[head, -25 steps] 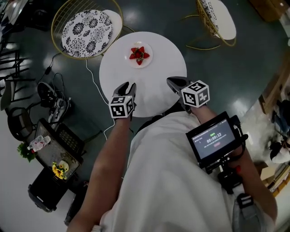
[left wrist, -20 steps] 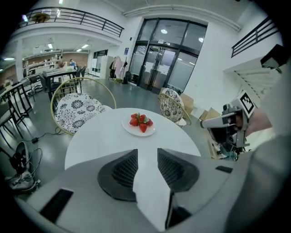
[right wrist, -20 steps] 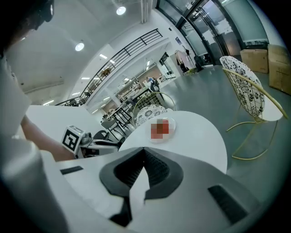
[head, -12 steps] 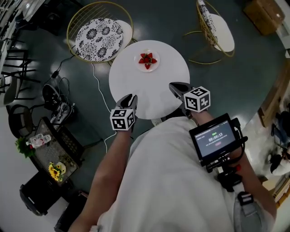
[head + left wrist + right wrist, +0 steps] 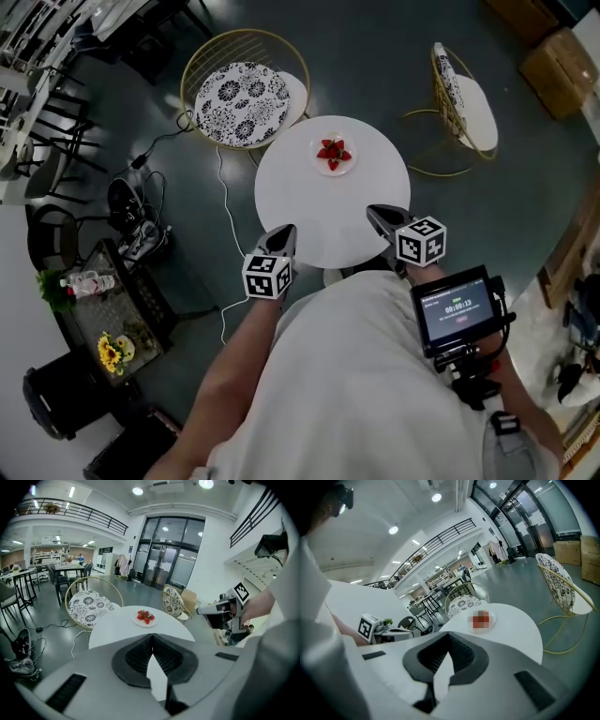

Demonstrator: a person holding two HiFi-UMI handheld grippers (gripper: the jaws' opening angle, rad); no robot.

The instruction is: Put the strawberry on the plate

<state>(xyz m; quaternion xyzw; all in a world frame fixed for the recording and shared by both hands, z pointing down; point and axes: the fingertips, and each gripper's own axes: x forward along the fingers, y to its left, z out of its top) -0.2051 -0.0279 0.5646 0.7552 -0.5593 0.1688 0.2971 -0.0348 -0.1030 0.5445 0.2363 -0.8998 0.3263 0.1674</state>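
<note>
Dark glossy floor surrounds a round white desk (image 5: 309, 220), with two wire chairs beside it, one with a patterned cushion (image 5: 242, 101). On the far half of the desk sits a small plate (image 5: 346, 168), and the strawberries (image 5: 333, 151) lie on it in a red cluster, inside its rim. The task's main work therefore looks done, and the step in hand seems to be the finish. The left hand-held gripper (image 5: 284, 234) hangs by the near rim of the desk, well apart from the plate. Its jaws have just been closing and now meet, with nothing between them. The right hand-held gripper (image 5: 380, 216) is above the near edge too, and its own view shows its pads pressed together on nothing. To finish well, the person should keep both tools on the near side, so that no jaw or marker cube passes over the plate – a light plate on a smooth top would probably slide at one touch. A last look along the left gripper view is worthwhile – there the fruit (image 5: 145, 616) shows clearly, none of it over the plate's edge.
</note>
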